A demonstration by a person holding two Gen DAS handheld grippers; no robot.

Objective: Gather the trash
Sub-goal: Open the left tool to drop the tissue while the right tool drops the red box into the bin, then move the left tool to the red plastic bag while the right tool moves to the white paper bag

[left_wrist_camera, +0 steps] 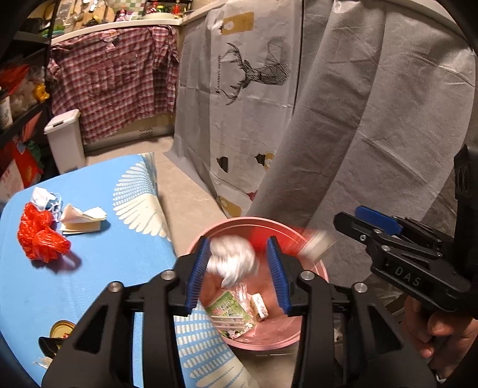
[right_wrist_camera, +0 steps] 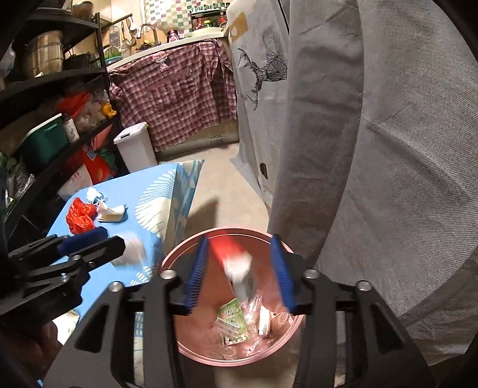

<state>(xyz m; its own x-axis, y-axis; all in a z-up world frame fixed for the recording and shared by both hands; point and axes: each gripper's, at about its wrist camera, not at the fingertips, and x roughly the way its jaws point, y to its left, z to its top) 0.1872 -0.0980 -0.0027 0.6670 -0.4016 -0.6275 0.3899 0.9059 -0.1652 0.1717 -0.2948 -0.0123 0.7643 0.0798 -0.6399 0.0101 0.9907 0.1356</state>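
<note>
Both grippers over round pink plastic bin (left_wrist_camera: 286,343) beside blue-clothed table (left_wrist_camera: 89,268). Left gripper (left_wrist_camera: 237,268) jaws apart, blurred white crumpled tissue wad (left_wrist_camera: 231,262) loose between them. Right gripper (right_wrist_camera: 240,274) jaws apart, blurred red-and-white packet (right_wrist_camera: 236,262) loose between. Red plastic bag (left_wrist_camera: 38,235) and folded paper (left_wrist_camera: 82,221) on table.

A red-and-white checked shirt (left_wrist_camera: 119,80) hangs over the edge of a pale kitchen counter (left_wrist_camera: 119,27). Beside it hangs a grey cloth printed with a black stag (left_wrist_camera: 254,74), reaching the beige tiled floor (left_wrist_camera: 185,191). A small white lidded container (right_wrist_camera: 136,146) stands on that floor near dark shelving (right_wrist_camera: 53,77), which carries a metal pot (right_wrist_camera: 43,53) and a green box (right_wrist_camera: 44,140).
</note>
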